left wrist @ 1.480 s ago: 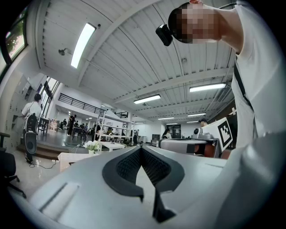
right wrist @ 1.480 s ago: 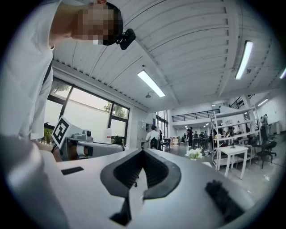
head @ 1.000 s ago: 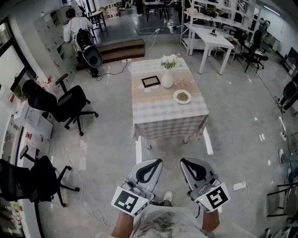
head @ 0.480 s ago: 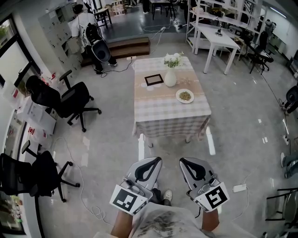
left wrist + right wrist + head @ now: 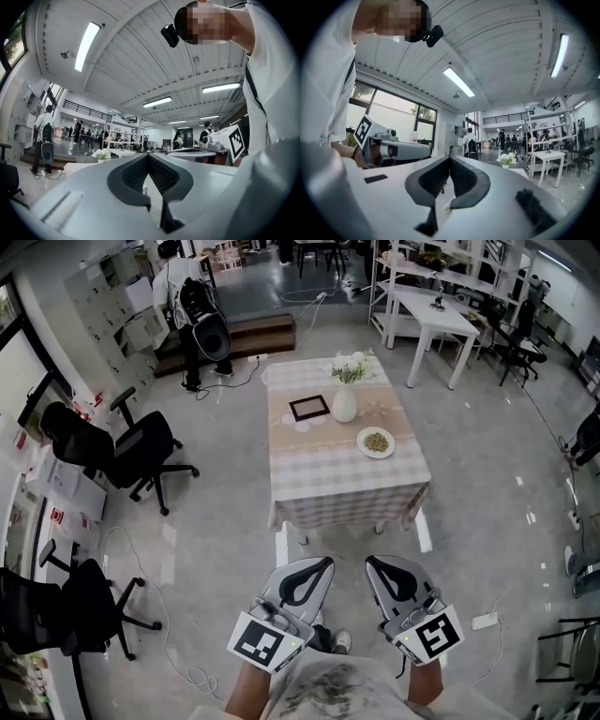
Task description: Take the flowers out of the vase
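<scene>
White flowers [image 5: 348,367], light, soft and probably easily crushed, stand in a pale vase [image 5: 344,407] on the checked table [image 5: 328,474], well ahead of the closed, empty left gripper [image 5: 307,576] and right gripper [image 5: 386,574], so pinch the bunched stems gently near the vase's mouth.

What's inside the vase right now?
White flowers stand in the white vase on the table. Its opaque wall hides the stems below the rim and any water.
</scene>
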A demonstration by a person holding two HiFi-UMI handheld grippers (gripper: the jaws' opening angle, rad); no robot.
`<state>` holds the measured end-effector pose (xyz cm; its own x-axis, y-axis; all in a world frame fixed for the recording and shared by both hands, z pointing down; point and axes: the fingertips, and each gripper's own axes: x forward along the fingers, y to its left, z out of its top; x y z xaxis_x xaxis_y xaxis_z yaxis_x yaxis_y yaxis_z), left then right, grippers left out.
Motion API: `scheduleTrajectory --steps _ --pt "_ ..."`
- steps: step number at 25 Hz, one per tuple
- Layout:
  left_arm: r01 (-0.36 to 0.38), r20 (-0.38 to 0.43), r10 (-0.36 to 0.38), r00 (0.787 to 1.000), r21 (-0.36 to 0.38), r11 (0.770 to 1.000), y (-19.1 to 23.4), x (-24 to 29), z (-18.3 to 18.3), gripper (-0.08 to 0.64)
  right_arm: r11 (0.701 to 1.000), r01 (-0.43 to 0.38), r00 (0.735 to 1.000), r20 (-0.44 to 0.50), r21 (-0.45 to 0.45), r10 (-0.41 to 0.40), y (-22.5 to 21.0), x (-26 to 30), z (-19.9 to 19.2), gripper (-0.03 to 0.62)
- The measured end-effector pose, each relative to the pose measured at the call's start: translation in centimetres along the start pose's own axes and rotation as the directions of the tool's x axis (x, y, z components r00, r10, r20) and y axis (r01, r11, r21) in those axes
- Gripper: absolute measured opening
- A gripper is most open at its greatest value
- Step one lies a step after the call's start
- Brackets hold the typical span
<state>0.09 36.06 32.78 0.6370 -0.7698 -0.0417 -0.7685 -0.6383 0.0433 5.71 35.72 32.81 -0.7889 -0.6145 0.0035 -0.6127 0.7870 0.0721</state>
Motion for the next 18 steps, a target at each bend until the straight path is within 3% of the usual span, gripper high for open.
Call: scheduleTrajectory --steps 4,18 --pt "0.008 -0.035 -0.010 0.999 -0.043 0.999 2.3 1.0 -0.2 0.003 1.000 0.006 1.000 -0.006 -0.005 -0.006 -1.1 2.7 -0.1 0.017" --pt "0.045 -0.012 -0.045 0.999 -0.038 0.998 8.3 3.3 -0.3 0.003 0.998 0.056 0.998 -0.038 -0.011 -0.056 -3.2 8.1 -0.9 0.017"
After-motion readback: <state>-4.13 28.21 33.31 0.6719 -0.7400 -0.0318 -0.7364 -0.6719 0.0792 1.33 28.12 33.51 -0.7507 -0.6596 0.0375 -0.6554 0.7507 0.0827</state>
